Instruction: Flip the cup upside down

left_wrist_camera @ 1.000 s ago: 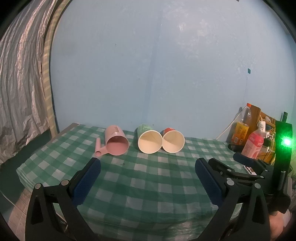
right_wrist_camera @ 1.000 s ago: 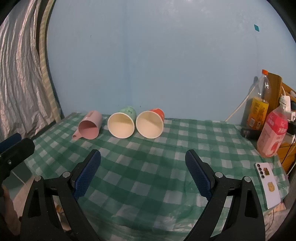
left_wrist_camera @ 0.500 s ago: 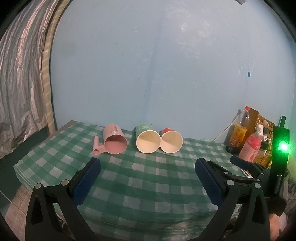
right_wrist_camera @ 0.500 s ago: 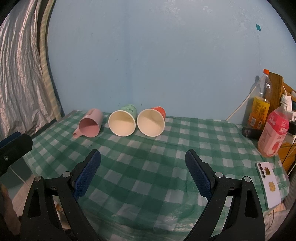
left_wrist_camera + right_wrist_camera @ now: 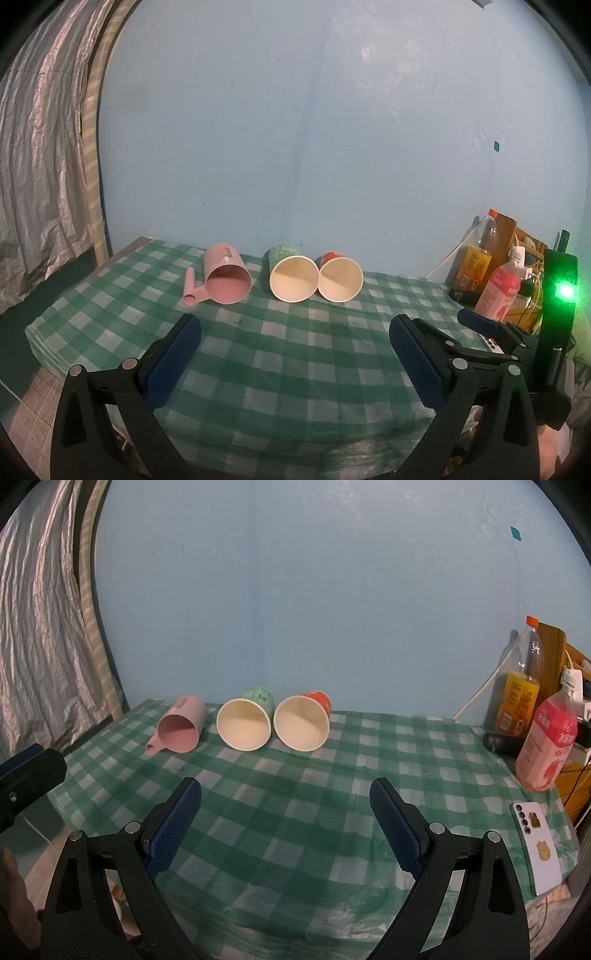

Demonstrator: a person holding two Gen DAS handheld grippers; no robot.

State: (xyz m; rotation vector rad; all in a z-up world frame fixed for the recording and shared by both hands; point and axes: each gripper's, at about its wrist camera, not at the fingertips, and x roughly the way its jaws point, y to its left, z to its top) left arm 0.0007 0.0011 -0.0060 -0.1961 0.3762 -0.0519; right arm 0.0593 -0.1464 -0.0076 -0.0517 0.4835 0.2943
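Cups lie in a row on their sides near the middle of both frames, mouths turned toward the cameras: a pink cup (image 5: 226, 278) (image 5: 180, 728) with a straight handle at the left, a green paper cup (image 5: 291, 273) (image 5: 246, 720) in the middle, and a red paper cup (image 5: 339, 276) (image 5: 303, 720) at the right. The two paper cups touch at their rims; the pink one sits a little apart from the green one. All three rest on the green-and-white checked cloth of the desk (image 5: 295, 350) (image 5: 295, 794), toward its far edge, close to the pale blue wall.

At the bottom of the left wrist frame, the left tool (image 5: 295, 328) hangs released, its blue-padded fingers spread wide with nothing between them, well short of the cups. The right tool (image 5: 285, 792) is likewise spread wide and holds nothing (its black body with a green light also shows at the right edge of the left wrist frame).

At the right of the frames stand an orange drink bottle (image 5: 480, 258) (image 5: 521, 698) and a pink drink bottle (image 5: 498, 291) (image 5: 548, 742). A white phone (image 5: 537, 849) lies flat at the lower right in the right wrist frame, near the desk edge. Silvery curtain fabric (image 5: 37, 166) (image 5: 40, 627) fills the left side.
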